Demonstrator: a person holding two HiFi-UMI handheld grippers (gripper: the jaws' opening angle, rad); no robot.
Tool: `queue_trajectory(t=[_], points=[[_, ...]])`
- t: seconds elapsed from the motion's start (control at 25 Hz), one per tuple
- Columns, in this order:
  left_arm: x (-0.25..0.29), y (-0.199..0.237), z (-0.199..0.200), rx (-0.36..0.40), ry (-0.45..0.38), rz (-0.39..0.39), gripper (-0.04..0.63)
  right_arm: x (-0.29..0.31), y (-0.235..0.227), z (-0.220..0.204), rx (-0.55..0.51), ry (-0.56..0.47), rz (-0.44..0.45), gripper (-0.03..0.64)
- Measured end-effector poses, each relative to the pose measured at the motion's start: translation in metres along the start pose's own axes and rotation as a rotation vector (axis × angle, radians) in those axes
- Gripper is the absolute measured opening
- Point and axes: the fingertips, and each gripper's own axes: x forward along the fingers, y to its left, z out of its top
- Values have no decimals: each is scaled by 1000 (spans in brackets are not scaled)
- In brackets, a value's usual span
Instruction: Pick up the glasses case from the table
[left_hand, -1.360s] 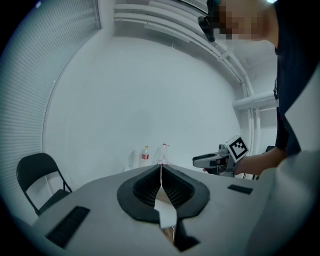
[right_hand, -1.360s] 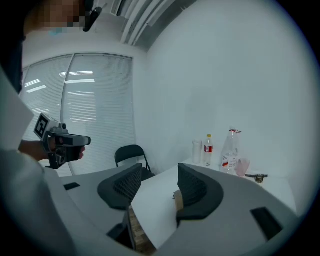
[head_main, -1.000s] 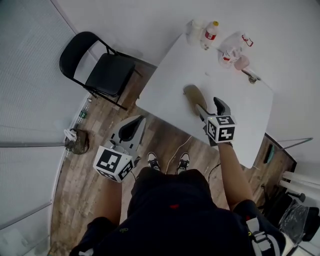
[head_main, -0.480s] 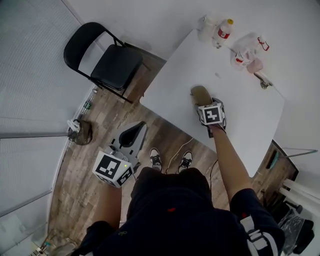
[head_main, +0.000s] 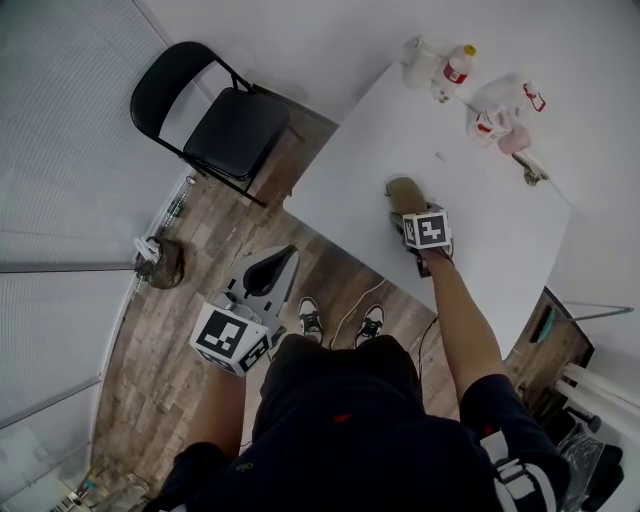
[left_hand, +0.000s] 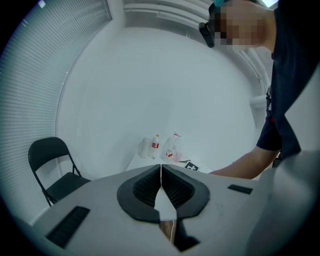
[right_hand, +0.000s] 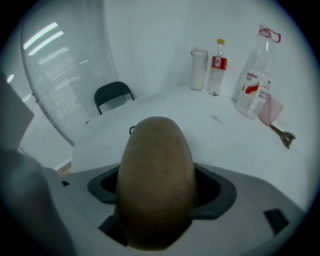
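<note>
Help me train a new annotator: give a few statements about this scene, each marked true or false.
1. The glasses case lies on the white table. True.
2. Nothing is between the jaws of the right gripper. False: the glasses case lies between them while they are opening.
3. The left gripper has its jaws together, with nothing in them. True.
4. The folding chair is white. False: it is black.
5. The left gripper is held above the table. False: it is off the table's edge, over the wooden floor.
</note>
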Motion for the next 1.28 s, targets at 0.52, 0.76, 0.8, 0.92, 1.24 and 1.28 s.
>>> queue_trajectory(t=[0.52, 0.76, 0.8, 0.92, 1.24, 1.28], points=[[-8, -13, 21, 31, -38, -28, 23, -136, 30, 58, 58, -388, 98, 388], [0, -38, 56, 112, -80, -69, 23, -248, 41, 86, 60, -623, 116, 388], [3, -43, 61, 126, -85, -79, 24, -267, 42, 89, 51, -658, 111, 388], [10, -57, 75, 146, -113, -110, 23, -318, 44, 95, 22, -756, 88, 388], [22, -98, 96, 201, -150, -196, 23, -398, 40, 82, -3, -894, 6, 388], [23, -101, 98, 213, -151, -200, 23, -405, 39, 80, -7, -906, -6, 388]])
